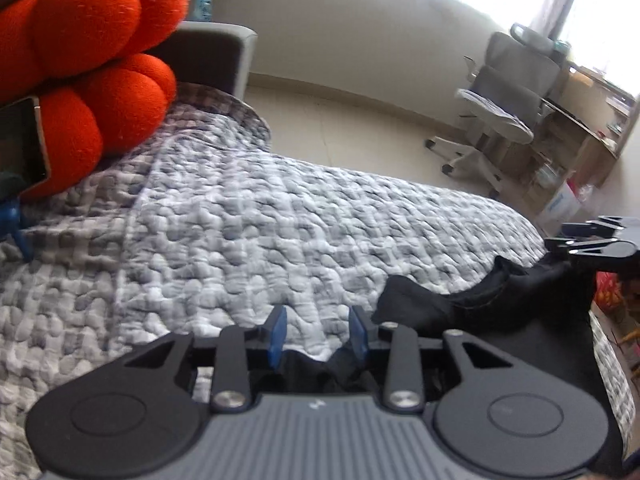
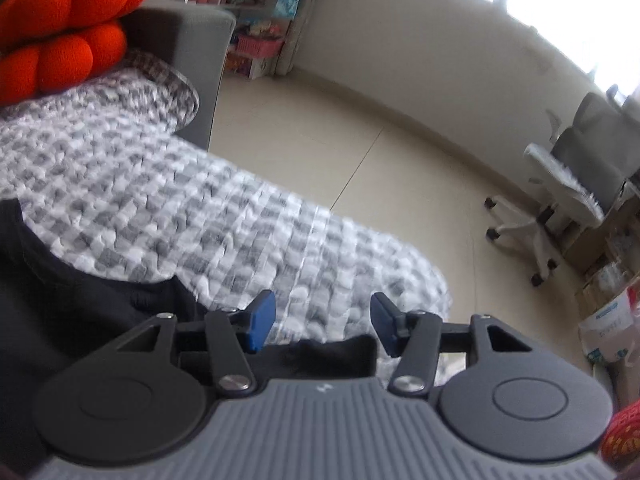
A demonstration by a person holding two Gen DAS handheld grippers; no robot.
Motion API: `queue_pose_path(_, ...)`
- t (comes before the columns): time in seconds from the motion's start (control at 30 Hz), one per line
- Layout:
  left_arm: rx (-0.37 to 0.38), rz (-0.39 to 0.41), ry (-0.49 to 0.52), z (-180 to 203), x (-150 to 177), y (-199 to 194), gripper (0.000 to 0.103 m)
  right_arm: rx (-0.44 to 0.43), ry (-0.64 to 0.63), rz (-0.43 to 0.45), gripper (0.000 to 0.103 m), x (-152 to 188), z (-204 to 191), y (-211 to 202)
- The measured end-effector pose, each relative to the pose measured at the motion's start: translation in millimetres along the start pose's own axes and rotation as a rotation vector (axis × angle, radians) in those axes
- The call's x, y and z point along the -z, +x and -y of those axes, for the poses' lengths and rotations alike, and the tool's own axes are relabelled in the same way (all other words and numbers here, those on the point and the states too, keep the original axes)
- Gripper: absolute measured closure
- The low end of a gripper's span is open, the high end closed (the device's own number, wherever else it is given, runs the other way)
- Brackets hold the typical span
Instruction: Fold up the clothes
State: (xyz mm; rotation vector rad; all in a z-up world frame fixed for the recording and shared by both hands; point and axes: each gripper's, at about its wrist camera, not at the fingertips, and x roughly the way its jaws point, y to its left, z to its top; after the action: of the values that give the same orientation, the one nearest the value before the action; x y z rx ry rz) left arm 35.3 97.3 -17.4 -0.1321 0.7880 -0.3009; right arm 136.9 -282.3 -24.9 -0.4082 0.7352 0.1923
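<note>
A black garment (image 1: 436, 308) lies crumpled on the grey checked quilt (image 1: 248, 224) of a bed, at the lower right of the left wrist view. My left gripper (image 1: 318, 334) is open just above the quilt. Its blue pads (image 1: 278, 334) hold nothing, and a fold of black cloth shows low behind them. The right gripper (image 1: 568, 236) comes in from the right edge, above the garment's raised end. In the right wrist view my right gripper (image 2: 322, 322) is wide open over the quilt (image 2: 160, 208). The black garment (image 2: 60, 312) spreads to its left, and a dark edge lies under the fingers.
An orange knotted cushion (image 1: 88, 64) rests at the head of the bed against a grey headboard (image 1: 216, 56). Past the bed edge is pale floor (image 2: 320, 128) with a grey office chair (image 1: 496, 108), a desk, boxes and a shelf (image 2: 248, 20).
</note>
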Motion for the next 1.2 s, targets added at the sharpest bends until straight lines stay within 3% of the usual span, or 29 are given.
queue_pose_path(0.03, 0.007, -0.004, 0.010, 2, 0, 2, 0.063, -0.010, -0.010, -0.025, 0.057, 3, -2, 5)
queue_pose_path(0.1, -0.013, -0.016, 0.064, 14, 3, 8, 0.063, -0.011, -0.036, -0.070, 0.093, 9, -5, 12)
queue_pose_path(0.17, -0.023, -0.031, 0.087, 21, 5, 13, 0.066, 0.001, -0.055, -0.097, 0.098, 13, -6, 15)
queue_pose_path(0.2, -0.025, -0.042, 0.096, 24, 7, 16, 0.077, -0.001, -0.052, -0.092, 0.103, 13, -5, 13)
queue_pose_path(0.27, -0.051, -0.070, 0.142, 31, 10, 24, 0.090, 0.001, -0.040, -0.069, 0.103, 12, -2, 8)
queue_pose_path(0.33, -0.081, -0.067, 0.157, 34, 9, 25, 0.102, 0.022, -0.026, -0.033, 0.103, 8, 2, -1)
queue_pose_path(0.7, -0.178, 0.155, 0.086, 25, -16, -5, 0.102, 0.195, 0.073, 0.278, 0.103, -11, 21, -55)
queue_pose_path(0.77, -0.201, 0.169, 0.103, 27, -19, -6, 0.102, 0.186, 0.087, 0.268, 0.103, -12, 24, -52)
queue_pose_path(0.83, -0.196, 0.119, 0.128, 29, -16, 3, 0.102, 0.105, 0.085, 0.195, 0.100, -9, 20, -37)
queue_pose_path(0.87, -0.198, 0.086, 0.139, 30, -13, 8, 0.102, 0.061, 0.083, 0.159, 0.094, -6, 17, -28)
queue_pose_path(0.97, -0.214, -0.002, 0.133, 27, -9, 22, 0.100, 0.040, 0.048, 0.045, 0.091, 0, 7, -4)
queue_pose_path(1.03, -0.197, -0.006, 0.121, 25, -8, 22, 0.099, 0.034, 0.032, 0.032, 0.090, 0, 4, 0)
queue_pose_path(1.07, -0.189, -0.008, 0.115, 24, -8, 22, 0.095, 0.017, 0.032, 0.028, 0.085, -1, 3, 1)
queue_pose_path(1.1, -0.180, -0.010, 0.109, 24, -8, 22, 0.091, 0.000, 0.033, 0.024, 0.068, -1, 1, 2)
queue_pose_path(1.13, -0.172, -0.012, 0.104, 23, -8, 22, 0.088, -0.017, 0.033, 0.020, 0.058, -1, 0, 4)
queue_pose_path(1.2, -0.155, -0.016, 0.092, 22, -8, 22, 0.077, -0.051, 0.034, 0.012, 0.055, -2, -2, 6)
